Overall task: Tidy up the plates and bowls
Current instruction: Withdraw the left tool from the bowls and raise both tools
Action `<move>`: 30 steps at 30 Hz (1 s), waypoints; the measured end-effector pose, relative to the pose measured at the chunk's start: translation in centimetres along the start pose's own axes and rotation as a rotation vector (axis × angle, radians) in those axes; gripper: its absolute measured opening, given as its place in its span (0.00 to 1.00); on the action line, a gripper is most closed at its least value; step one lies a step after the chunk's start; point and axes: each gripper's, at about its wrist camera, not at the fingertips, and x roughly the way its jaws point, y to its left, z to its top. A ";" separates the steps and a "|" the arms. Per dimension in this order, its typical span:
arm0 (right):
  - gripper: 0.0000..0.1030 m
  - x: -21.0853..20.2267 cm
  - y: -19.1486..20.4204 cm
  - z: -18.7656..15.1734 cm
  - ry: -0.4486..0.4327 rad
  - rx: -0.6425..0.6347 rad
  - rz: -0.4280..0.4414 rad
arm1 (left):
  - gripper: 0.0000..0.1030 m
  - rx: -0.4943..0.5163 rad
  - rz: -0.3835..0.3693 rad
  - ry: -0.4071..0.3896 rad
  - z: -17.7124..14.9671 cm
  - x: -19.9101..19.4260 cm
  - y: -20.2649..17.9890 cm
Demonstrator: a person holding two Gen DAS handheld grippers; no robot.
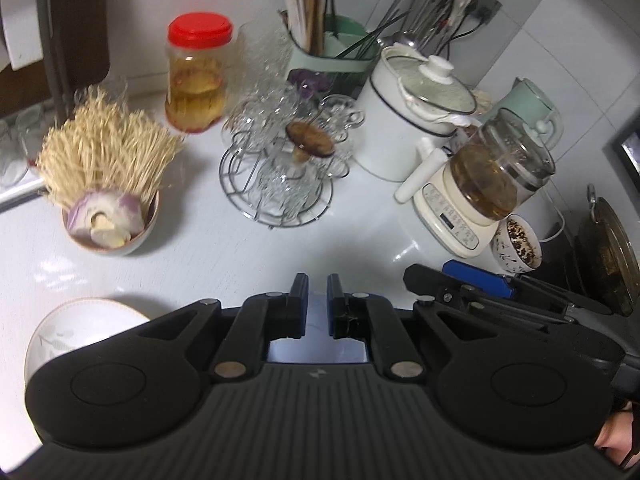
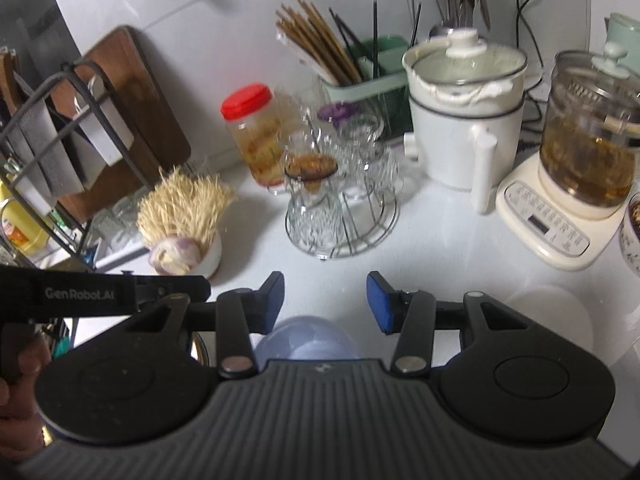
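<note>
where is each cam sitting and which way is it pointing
Left wrist: on the left gripper, looking down across the white counter toward the wall; right gripper enters at right.
Right wrist: on the right gripper, facing the same way; left gripper and a hand at left.
Shared: red-lidded jar, glass rack, white pot.

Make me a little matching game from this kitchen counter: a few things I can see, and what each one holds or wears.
Things:
1. jar
2. wire rack
3. green holder
4. small bowl

Descriptions:
A. chopsticks standing in it
B. red lid
C. cut onion and pale roots
D. clear glass cups

Pairs: 1-B, 2-D, 3-A, 4-C
</note>
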 end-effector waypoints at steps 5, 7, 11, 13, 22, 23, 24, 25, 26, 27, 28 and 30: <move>0.47 -1.3 -0.4 0.3 -0.054 0.008 -0.023 | 0.09 0.025 -0.014 -0.015 0.5 -0.4 -0.8; 0.47 -1.6 -0.8 0.3 -0.067 0.016 -0.030 | 0.09 0.037 -0.017 -0.018 0.7 -0.4 -1.1; 0.47 -2.1 -1.5 0.2 -0.079 0.030 -0.043 | 0.09 0.060 -0.023 -0.023 1.0 -0.2 -2.0; 0.47 -2.2 -1.9 0.2 -0.084 0.034 -0.050 | 0.09 0.061 -0.027 -0.023 1.1 0.0 -2.3; 0.47 -3.1 -3.5 0.0 -0.098 0.058 -0.075 | 0.09 0.074 -0.040 -0.021 1.2 0.6 -4.0; 0.47 -3.2 -3.8 -0.1 -0.099 0.061 -0.078 | 0.09 0.076 -0.043 -0.019 1.2 0.7 -4.2; 0.47 -3.3 -4.0 -0.1 -0.101 0.065 -0.080 | 0.09 0.078 -0.045 -0.018 1.2 0.8 -4.4; 0.47 -3.4 -4.2 -0.1 -0.102 0.069 -0.083 | 0.09 0.083 -0.048 -0.016 1.3 0.9 -4.7; 0.47 -3.6 -4.5 -0.2 -0.105 0.073 -0.088 | 0.09 0.087 -0.051 -0.014 1.3 1.1 -5.0; 0.47 -3.7 -4.7 -0.2 -0.107 0.078 -0.093 | 0.09 0.092 -0.054 -0.013 1.3 1.2 -5.3; 0.47 -3.9 -5.0 -0.4 -0.109 0.084 -0.097 | 0.09 0.097 -0.058 -0.011 1.3 1.3 -5.6; 0.47 -4.1 -5.5 -0.6 -0.110 0.097 -0.107 | 0.09 0.106 -0.065 -0.005 1.3 1.7 -6.2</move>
